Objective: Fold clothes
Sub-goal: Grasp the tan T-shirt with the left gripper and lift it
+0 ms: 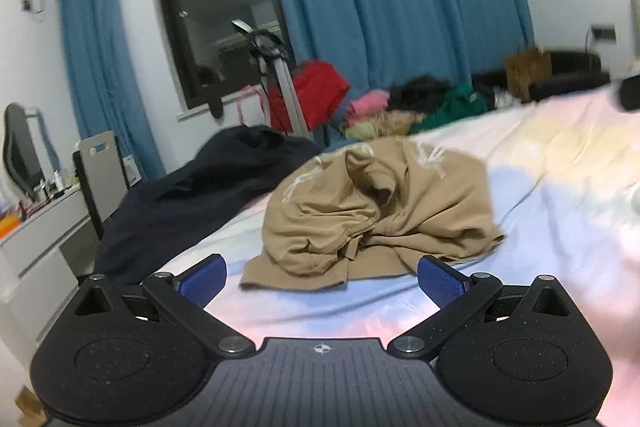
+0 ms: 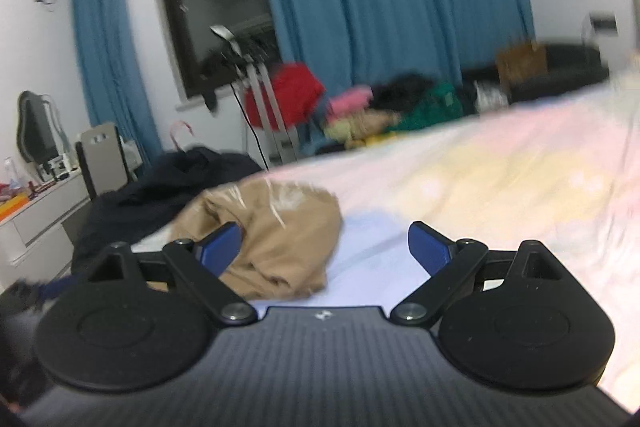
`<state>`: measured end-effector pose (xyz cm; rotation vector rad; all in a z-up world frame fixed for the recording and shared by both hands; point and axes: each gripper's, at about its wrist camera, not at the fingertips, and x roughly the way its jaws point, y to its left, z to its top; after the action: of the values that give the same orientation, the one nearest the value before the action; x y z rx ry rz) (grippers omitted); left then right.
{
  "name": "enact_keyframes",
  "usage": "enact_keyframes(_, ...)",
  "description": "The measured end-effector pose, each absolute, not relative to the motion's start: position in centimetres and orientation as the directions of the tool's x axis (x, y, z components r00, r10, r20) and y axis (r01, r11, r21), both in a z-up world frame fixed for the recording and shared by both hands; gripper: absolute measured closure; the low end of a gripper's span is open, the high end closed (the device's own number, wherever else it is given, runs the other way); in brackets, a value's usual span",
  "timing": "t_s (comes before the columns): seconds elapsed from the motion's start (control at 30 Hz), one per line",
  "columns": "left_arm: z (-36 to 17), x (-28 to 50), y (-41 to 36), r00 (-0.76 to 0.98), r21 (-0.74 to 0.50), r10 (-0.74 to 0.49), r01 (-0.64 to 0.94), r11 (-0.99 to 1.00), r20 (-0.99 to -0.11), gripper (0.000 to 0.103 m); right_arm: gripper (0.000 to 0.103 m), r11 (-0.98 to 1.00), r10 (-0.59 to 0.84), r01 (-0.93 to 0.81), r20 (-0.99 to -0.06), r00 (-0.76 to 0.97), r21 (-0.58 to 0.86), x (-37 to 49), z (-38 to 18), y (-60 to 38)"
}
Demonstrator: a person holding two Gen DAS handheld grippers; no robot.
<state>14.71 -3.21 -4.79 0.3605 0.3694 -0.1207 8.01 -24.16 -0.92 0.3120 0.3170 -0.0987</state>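
Observation:
A crumpled tan garment (image 1: 372, 219) with pale print lies in a heap on the pastel bed sheet (image 1: 560, 187). My left gripper (image 1: 322, 279) is open and empty, just in front of the garment's near hem. In the right wrist view the same tan garment (image 2: 276, 243) lies left of centre. My right gripper (image 2: 324, 247) is open and empty above the sheet (image 2: 480, 187), its left blue pad (image 2: 220, 247) in front of the garment's edge.
A dark navy garment (image 1: 192, 203) lies at the bed's left edge. A pile of red, pink, green and black clothes (image 1: 400, 103) sits at the far side by blue curtains. A white desk (image 1: 40, 227) and chair stand at the left.

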Motion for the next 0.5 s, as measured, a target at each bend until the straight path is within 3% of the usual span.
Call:
enact_keyframes(0.23, -9.9, 24.9, -5.3, 0.905, 0.429, 0.022, 0.181, 0.885, -0.426, 0.015, 0.011, 0.948, -0.034, 0.142, -0.352, 0.936, 0.286, 11.8, -3.4, -25.0)
enact_keyframes(0.33, -11.5, 27.5, -5.2, 0.898, 0.433, 0.035, 0.178, 0.884, -0.439, 0.031, 0.011, 0.956, -0.023, 0.129, -0.368, 0.929, 0.264, 13.7, -4.6, -24.7)
enact_keyframes(0.43, -11.2, 28.1, -4.0, 0.921, 0.367, -0.011, 0.166, 0.915, -0.389, 0.046, 0.011, 0.959, -0.01, 0.122, -0.397, 0.918, 0.257, 15.3, -5.8, -24.6)
enact_keyframes(0.5, -10.5, 27.8, -3.3, 0.931, 0.327, -0.032, 0.159, 0.931, -0.362, 0.073, 0.011, 0.958, -0.004, 0.119, -0.405, 0.914, 0.26, 16.0, -6.3, -24.4)
